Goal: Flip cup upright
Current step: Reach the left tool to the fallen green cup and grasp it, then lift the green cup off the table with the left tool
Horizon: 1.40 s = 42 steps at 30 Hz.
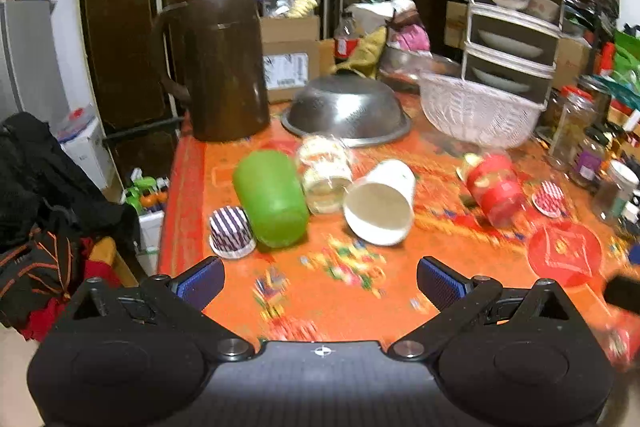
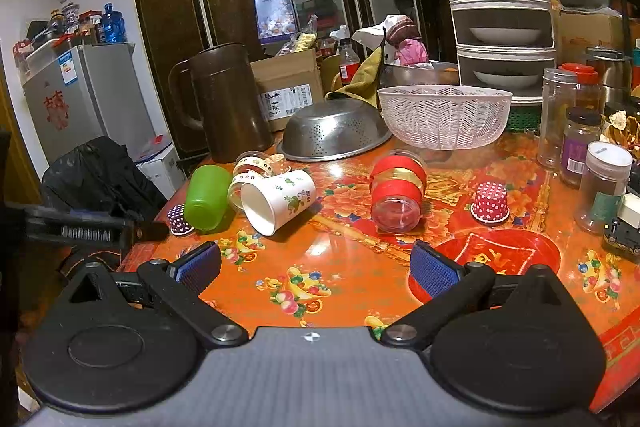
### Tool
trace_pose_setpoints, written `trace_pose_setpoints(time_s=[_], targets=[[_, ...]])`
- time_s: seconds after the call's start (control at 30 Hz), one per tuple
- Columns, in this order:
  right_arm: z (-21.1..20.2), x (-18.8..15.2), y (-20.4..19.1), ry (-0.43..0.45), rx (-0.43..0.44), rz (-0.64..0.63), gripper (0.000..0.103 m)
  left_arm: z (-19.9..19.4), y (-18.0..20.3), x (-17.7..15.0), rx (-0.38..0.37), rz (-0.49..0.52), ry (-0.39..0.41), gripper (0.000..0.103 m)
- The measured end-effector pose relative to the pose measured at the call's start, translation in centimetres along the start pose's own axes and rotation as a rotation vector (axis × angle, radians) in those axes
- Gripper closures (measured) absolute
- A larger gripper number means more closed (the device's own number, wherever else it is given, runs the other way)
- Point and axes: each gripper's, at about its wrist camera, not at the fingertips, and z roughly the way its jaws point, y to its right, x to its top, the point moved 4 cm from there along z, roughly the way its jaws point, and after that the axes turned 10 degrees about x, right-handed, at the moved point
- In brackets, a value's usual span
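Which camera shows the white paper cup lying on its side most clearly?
The right wrist view: the white paper cup is sharp there, its printed side and open mouth both visible. The left wrist view shows the cup blurred, mostly its mouth.

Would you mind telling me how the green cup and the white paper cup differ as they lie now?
The green cup is plain, opaque plastic; the white cup is paper with small printed pictures. The green cup's closed base faces the cameras, whereas the white cup's open mouth does. Both lie on their sides on the table, neither held.
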Motion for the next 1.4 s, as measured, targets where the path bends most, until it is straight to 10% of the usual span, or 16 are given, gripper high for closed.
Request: trace_pose_setpoints(time_s=[0.33, 1.4], targets=[[-1.6, -0.2, 2.4, 0.037, 0.036, 0.059, 0.001, 8.4, -1.3, 7.4, 0.101, 0.022, -0.174, 0.001], [-2.3, -0.7, 4.7, 0.021, -0.014, 0.107, 0.001, 17.4, -0.6, 6.1, 0.053, 0.066, -0.33, 0.031]])
